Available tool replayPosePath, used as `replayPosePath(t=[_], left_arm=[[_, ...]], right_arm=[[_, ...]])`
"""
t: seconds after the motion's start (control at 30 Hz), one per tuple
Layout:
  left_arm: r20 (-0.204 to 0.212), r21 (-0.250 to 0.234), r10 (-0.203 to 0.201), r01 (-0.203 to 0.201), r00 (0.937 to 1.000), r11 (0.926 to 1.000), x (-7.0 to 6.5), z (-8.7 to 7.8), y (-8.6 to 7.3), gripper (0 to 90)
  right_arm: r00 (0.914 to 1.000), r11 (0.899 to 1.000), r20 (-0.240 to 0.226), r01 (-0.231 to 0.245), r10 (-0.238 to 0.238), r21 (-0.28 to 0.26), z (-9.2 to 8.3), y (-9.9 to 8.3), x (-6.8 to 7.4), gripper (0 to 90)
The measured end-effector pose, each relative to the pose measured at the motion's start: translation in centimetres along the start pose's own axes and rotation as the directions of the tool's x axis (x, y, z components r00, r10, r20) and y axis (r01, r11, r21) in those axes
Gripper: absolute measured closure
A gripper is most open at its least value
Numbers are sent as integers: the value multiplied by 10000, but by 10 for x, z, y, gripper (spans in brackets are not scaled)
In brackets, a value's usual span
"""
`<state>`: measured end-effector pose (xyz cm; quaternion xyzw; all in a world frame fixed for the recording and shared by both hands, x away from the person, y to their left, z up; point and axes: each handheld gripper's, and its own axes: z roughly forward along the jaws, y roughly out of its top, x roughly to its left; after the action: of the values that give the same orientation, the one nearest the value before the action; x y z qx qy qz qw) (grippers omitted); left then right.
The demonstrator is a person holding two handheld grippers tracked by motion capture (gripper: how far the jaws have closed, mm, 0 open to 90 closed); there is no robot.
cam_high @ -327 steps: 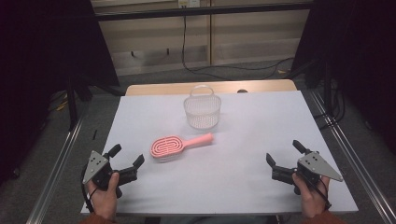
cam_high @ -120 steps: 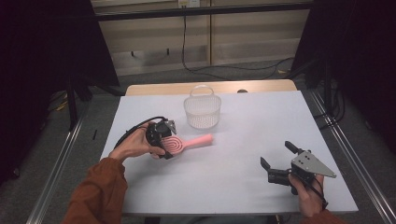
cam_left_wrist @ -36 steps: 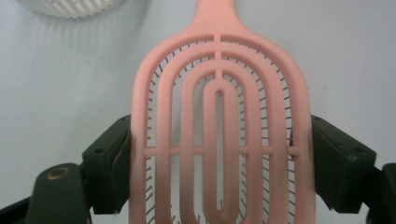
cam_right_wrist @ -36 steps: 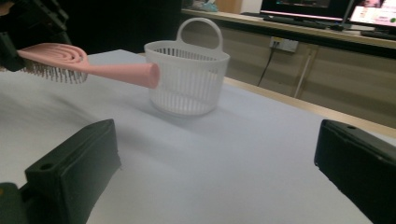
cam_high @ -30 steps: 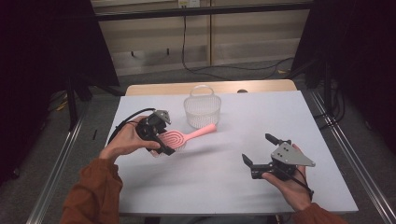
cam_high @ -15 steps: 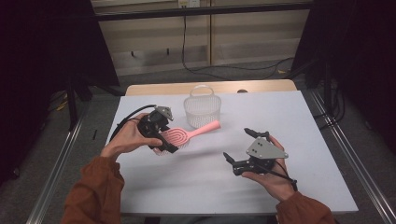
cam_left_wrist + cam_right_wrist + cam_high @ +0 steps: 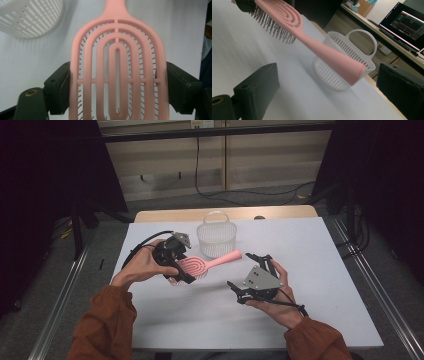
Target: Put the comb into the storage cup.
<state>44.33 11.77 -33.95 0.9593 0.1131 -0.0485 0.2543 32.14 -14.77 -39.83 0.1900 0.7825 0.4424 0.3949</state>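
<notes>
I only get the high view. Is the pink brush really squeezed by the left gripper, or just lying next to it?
Observer: Squeezed. In the left gripper view both black pads press the sides of the brush head, so the left gripper is shut on it.
Operator: Is the brush lying on the table?
Observer: No. The right gripper view shows it held up, bristles pointing down with a gap above the table.
Operator: Is the other gripper grabbing the handle?
Observer: Not yet. The right gripper has its jaws wide apart, and the handle tip sits ahead of them, in front of the white basket.
</notes>
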Motion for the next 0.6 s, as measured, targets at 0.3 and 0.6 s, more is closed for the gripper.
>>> replayPosePath(t=[0.3,0.6], left_arm=[[226,142,208,-211,9995,9997,-4,5,6,197],[254,299,305,-313,9992,9991,-6,7,8,198]], right_arm=[[9836,9838,220,1792,-1792,12,12,14,15,91],[9428,9429,316,3308,-3320,381,23,19,26,164]])
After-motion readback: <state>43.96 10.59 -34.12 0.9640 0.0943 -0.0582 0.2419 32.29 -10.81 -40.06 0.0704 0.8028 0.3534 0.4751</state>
